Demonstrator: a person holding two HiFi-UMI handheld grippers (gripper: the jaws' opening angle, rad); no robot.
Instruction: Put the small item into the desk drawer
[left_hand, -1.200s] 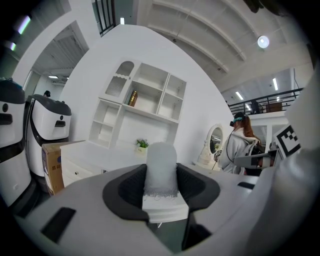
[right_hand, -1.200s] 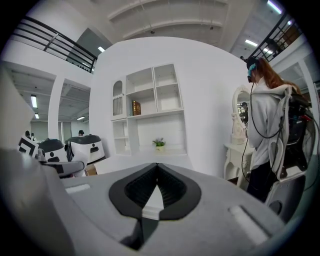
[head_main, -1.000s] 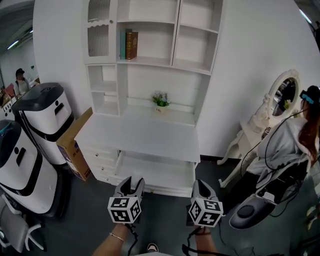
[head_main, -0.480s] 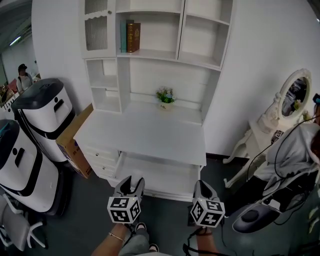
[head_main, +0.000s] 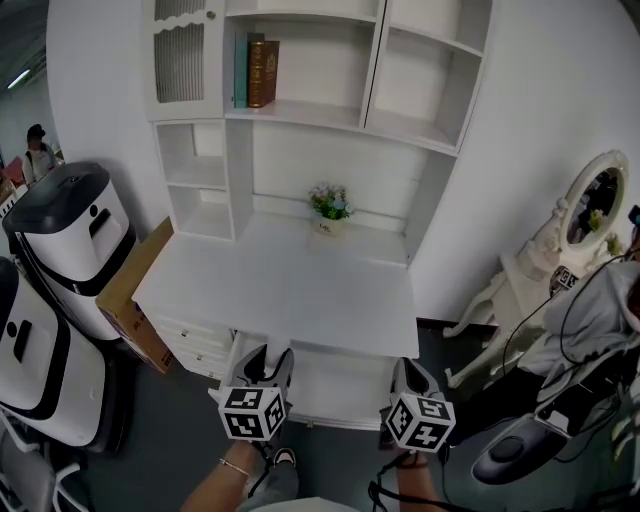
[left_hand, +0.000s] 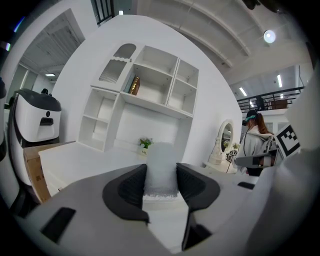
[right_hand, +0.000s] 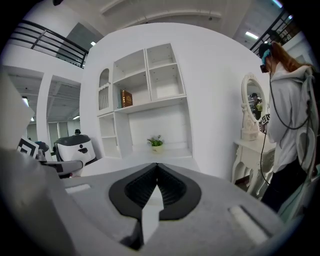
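A white desk (head_main: 290, 290) with a hutch stands ahead, with a pulled-out tray (head_main: 345, 385) under its top and small drawers (head_main: 185, 338) at its lower left. My left gripper (head_main: 268, 362) hovers at the desk's front edge, shut on a small pale frosted cylinder (left_hand: 161, 165) that stands upright between the dark pads (left_hand: 129, 186). In the head view the item is hidden by the jaws. My right gripper (head_main: 412, 372) is beside it at the same height, its jaws (right_hand: 157, 182) shut together with nothing in them.
A potted plant (head_main: 330, 205) sits at the back of the desktop, and books (head_main: 258, 72) stand on a shelf. Two white machines (head_main: 60, 230) and a cardboard box (head_main: 130, 300) crowd the left. A vanity with a mirror (head_main: 590, 215) and a seated person (head_main: 610, 310) are at the right.
Both grippers have come forward toward the desk, which now looks closer and larger. The left grip on the item and the shut right jaws look the same.
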